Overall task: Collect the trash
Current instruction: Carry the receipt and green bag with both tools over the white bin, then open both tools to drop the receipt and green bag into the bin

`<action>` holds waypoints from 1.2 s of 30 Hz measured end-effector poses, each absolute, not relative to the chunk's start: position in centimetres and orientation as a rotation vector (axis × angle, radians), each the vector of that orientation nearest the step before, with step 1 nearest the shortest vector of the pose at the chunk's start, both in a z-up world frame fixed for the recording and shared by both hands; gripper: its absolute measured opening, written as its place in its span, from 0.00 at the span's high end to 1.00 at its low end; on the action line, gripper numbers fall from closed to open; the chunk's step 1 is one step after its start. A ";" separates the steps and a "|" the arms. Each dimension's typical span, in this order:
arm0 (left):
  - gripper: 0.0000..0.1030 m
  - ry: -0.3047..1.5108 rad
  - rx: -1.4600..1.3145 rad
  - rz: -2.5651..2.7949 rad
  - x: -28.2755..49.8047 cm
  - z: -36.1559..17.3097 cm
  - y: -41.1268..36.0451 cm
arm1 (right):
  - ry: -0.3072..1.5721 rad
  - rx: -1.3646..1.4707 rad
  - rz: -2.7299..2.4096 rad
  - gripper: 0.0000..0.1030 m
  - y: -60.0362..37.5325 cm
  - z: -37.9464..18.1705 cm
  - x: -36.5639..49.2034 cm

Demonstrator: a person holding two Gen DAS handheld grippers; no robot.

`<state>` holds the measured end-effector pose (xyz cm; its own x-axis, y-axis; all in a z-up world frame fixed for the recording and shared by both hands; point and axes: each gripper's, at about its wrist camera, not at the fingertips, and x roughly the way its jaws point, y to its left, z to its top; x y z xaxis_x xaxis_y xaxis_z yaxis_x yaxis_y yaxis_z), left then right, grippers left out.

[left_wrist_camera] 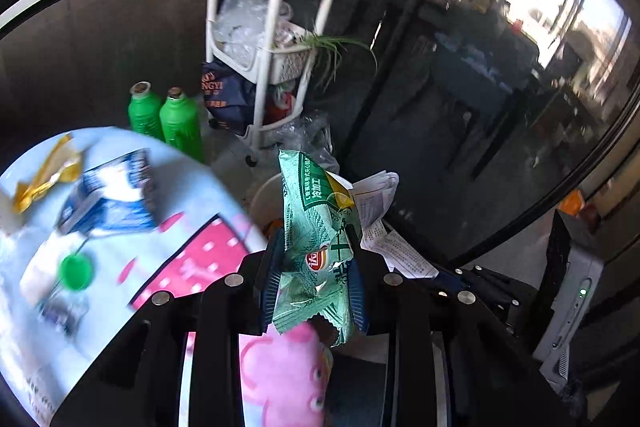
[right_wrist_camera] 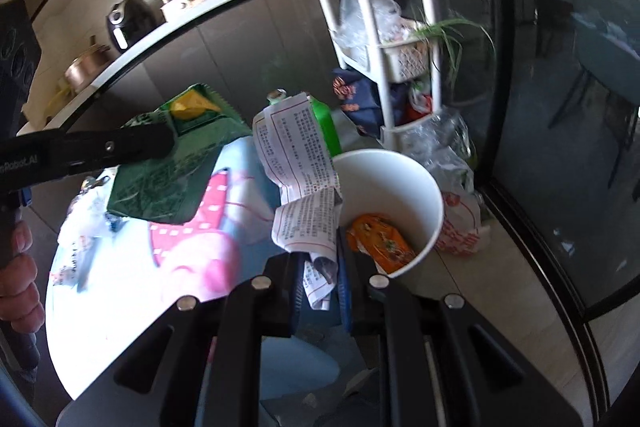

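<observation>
My left gripper [left_wrist_camera: 316,263] is shut on a green chip bag [left_wrist_camera: 316,227] and holds it above the table's right edge, close to the white bin [left_wrist_camera: 264,199] on the floor. My right gripper [right_wrist_camera: 320,267] is shut on a crumpled printed paper [right_wrist_camera: 300,179], held just left of the white bin [right_wrist_camera: 400,179]. An orange wrapper [right_wrist_camera: 380,239] lies inside the bin. The green chip bag [right_wrist_camera: 168,163] and the left gripper's arm [right_wrist_camera: 88,151] show at the left in the right wrist view. The printed paper [left_wrist_camera: 384,223] also shows behind the bag in the left wrist view.
A round table with a pink cartoon cloth [left_wrist_camera: 192,259] holds a blue-white carton [left_wrist_camera: 108,199], a yellow wrapper [left_wrist_camera: 48,175] and a green cap [left_wrist_camera: 75,271]. Green bottles [left_wrist_camera: 180,123], a white shelf cart [left_wrist_camera: 272,39] and plastic bags [right_wrist_camera: 452,163] stand beyond. A glass door [right_wrist_camera: 560,147] is at right.
</observation>
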<state>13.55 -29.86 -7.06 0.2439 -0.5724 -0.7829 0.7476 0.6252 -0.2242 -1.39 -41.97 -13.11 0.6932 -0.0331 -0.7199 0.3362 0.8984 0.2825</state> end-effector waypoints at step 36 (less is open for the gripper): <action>0.08 0.942 0.289 -0.708 17.6 -12.3 -35.2 | 0.855 0.411 -0.244 0.08 -46.0 -20.5 2.1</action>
<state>17.64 -35.23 -12.28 0.3867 -0.4265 -0.8177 0.6669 0.7417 -0.0716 2.07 -46.03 -20.51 0.6356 -0.0445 -0.7707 0.3686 0.8947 0.2523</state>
